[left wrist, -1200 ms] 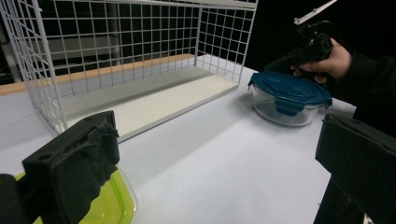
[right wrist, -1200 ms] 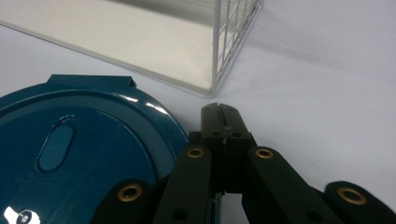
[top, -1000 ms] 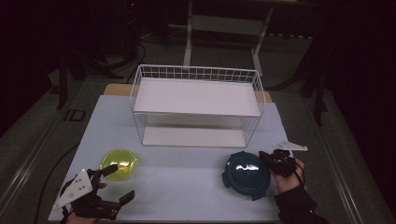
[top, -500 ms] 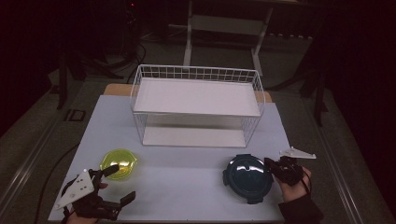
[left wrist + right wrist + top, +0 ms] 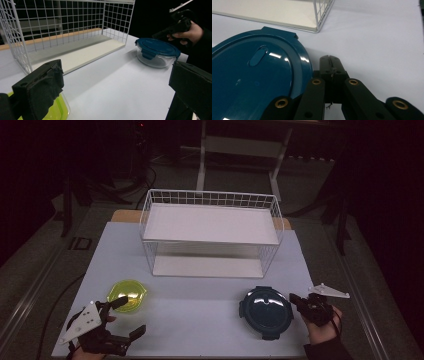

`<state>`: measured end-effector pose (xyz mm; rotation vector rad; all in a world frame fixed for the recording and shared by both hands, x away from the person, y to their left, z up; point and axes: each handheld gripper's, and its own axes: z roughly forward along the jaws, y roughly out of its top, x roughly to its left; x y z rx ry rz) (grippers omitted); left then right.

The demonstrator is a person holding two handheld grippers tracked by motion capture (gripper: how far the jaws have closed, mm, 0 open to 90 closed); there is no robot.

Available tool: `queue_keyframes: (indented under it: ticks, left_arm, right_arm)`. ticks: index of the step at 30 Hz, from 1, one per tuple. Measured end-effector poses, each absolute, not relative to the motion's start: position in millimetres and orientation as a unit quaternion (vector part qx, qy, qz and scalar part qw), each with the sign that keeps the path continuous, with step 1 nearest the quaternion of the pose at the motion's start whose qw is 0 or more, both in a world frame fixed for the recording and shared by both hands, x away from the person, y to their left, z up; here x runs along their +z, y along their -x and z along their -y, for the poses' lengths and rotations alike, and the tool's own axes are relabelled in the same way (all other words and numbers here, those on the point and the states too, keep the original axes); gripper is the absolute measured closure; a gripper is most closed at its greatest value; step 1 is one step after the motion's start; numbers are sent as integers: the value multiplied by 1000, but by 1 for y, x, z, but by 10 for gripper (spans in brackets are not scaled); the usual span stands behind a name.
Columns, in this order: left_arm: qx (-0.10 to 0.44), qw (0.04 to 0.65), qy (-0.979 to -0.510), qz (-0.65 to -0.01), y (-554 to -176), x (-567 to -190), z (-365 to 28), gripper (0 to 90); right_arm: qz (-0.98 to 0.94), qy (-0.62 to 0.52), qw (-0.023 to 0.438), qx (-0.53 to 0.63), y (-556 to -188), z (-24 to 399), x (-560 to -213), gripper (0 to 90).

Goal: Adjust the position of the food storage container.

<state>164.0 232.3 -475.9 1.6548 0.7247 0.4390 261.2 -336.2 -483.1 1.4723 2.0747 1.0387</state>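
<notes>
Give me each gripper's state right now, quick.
Left gripper: open, jaws wide apart, holding nothing, beside the yellow container.
Right gripper: shut, jaws together, empty, right next to the blue-lidded container.

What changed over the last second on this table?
The right gripper, jaws shut and empty, drew back off the blue-lidded container toward the table's right edge. The left gripper kept open beside the yellow bowl; the wire rack and both containers stayed put.
</notes>
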Motion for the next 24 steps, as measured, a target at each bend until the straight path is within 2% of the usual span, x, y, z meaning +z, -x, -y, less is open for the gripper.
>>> queue_keyframes:
  ticks: [12,24]
  left_arm:
    - [184,597,-717,-308,-165,-477,-228,0]
    - [181,597,-719,-307,-166,-478,-225,0]
  right_arm:
    - [-743,-531,181,365,-244,340,-487,900]
    - [-744,-530,169,370,-245,329,-487,900]
